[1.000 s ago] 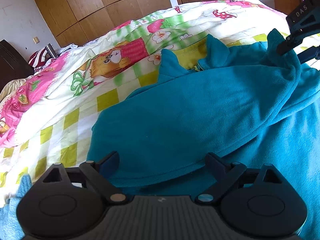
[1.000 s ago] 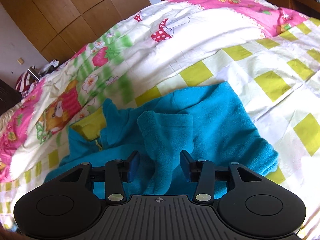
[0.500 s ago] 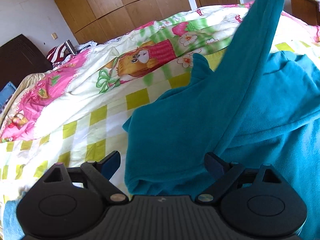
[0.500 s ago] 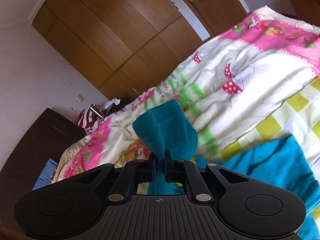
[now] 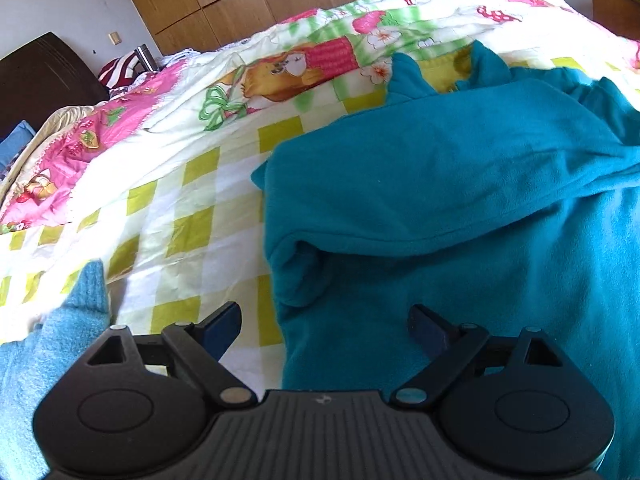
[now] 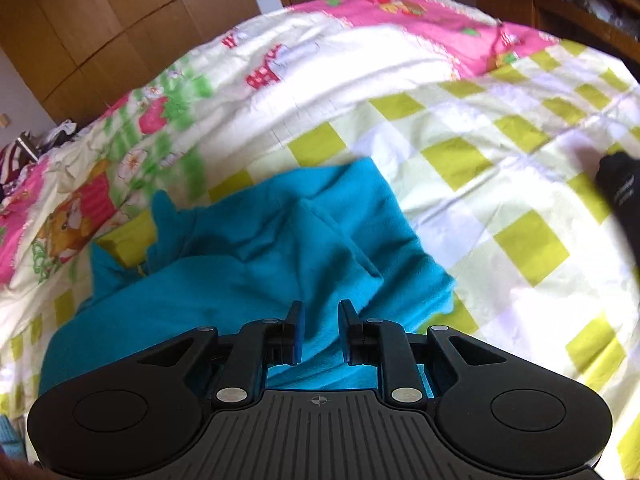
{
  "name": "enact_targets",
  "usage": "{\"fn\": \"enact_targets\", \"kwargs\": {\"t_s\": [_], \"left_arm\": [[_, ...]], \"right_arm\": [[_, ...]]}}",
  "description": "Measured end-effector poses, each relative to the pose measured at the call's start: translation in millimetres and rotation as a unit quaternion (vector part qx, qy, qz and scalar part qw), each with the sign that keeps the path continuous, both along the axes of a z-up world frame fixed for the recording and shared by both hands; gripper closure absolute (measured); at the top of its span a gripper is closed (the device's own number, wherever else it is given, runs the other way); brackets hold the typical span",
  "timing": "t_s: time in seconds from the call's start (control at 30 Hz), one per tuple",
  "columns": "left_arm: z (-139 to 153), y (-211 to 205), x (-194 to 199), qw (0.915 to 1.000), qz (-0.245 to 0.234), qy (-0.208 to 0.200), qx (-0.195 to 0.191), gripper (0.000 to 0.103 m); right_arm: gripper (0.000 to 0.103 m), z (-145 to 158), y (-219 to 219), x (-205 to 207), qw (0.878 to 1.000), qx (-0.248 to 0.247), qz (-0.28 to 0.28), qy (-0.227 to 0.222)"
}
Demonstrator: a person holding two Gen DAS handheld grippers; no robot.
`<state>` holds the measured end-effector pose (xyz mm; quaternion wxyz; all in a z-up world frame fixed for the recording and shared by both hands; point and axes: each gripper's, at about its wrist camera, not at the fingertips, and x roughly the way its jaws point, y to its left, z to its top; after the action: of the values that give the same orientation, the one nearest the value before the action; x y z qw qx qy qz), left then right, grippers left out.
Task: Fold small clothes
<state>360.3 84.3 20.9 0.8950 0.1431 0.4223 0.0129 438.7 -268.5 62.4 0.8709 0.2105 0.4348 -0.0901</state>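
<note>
Now a teal fleece garment (image 5: 440, 184) lies spread on the patterned bedspread (image 5: 192, 208), one sleeve folded across its body, toward the near edge of the bed. Half a second ago the right gripper (image 6: 320, 320) pinched that sleeve and held it high; now its jaws stand slightly apart with the fleece lying loose between them. Meanwhile the left gripper (image 5: 324, 324) is wide open and grips nothing, straddling the garment's left edge, with a light blue knit item (image 5: 60, 340) just beside it at the bed's near-left corner.
</note>
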Motion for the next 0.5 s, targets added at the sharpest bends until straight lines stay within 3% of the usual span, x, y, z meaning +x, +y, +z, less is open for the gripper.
{"fn": "enact_targets", "kwargs": {"t_s": [0.07,0.13,0.3,0.37,0.5], "left_arm": [[8,7,-2,0.9997,0.01,-0.019,-0.012,0.0],[9,10,1,0.9993,0.021,-0.03,-0.012,0.0],[-9,13,1,0.9969,0.043,-0.055,0.037,0.0],[-13,18,0,0.996,0.054,-0.06,0.037,0.002],[-19,25,1,0.9945,0.076,-0.068,0.023,0.006]], "right_arm": [[0.083,19,23,16,0.998,0.005,0.064,-0.021],[0.082,29,66,49,0.987,0.023,0.157,-0.028],[0.082,15,178,121,0.944,0.038,0.328,-0.006],[0.082,6,220,138,0.922,0.008,0.387,0.005],[0.081,-6,272,170,0.893,-0.016,0.45,0.02]]}}
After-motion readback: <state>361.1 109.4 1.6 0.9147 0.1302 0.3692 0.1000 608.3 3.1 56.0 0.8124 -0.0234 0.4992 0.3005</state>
